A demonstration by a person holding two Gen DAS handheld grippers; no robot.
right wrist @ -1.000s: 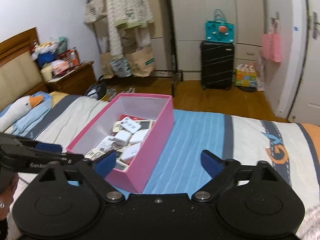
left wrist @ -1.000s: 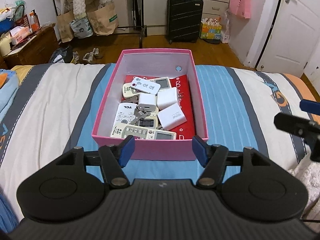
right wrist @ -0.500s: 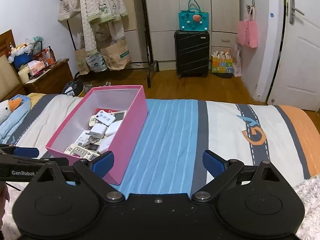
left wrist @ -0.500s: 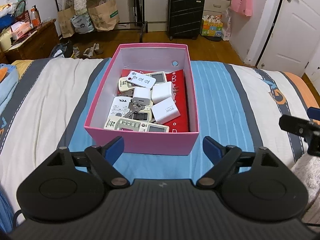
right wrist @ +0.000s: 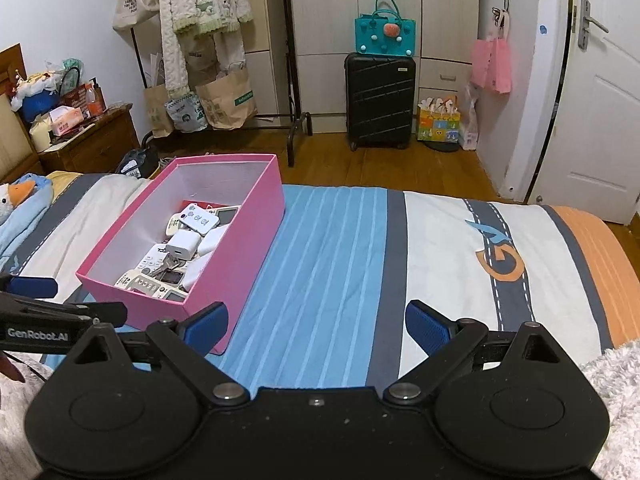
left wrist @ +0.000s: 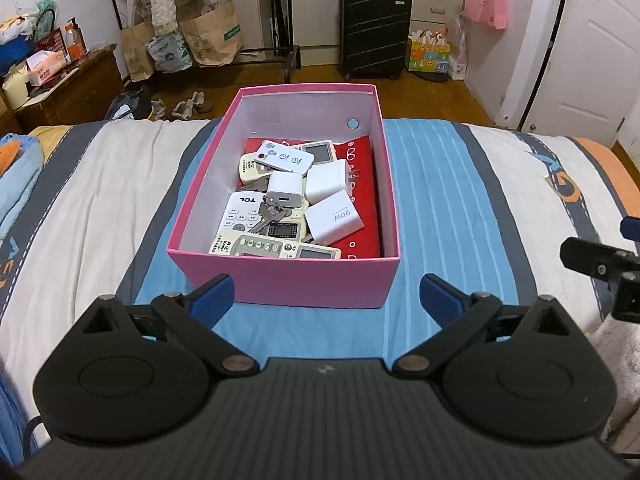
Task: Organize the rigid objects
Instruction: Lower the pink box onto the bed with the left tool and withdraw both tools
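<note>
Two grippers tilt down over the bed. The left gripper has just been spreading its fingers wide, nothing between them, short of the pink box. The right gripper is wide and empty above the blue stripes. Remotes, white chargers and keys lie jumbled in the box on the bed.

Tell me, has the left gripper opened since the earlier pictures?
Yes. The left gripper has just been opening: its fingers now stand wider than the pink box, with nothing between them.
</note>
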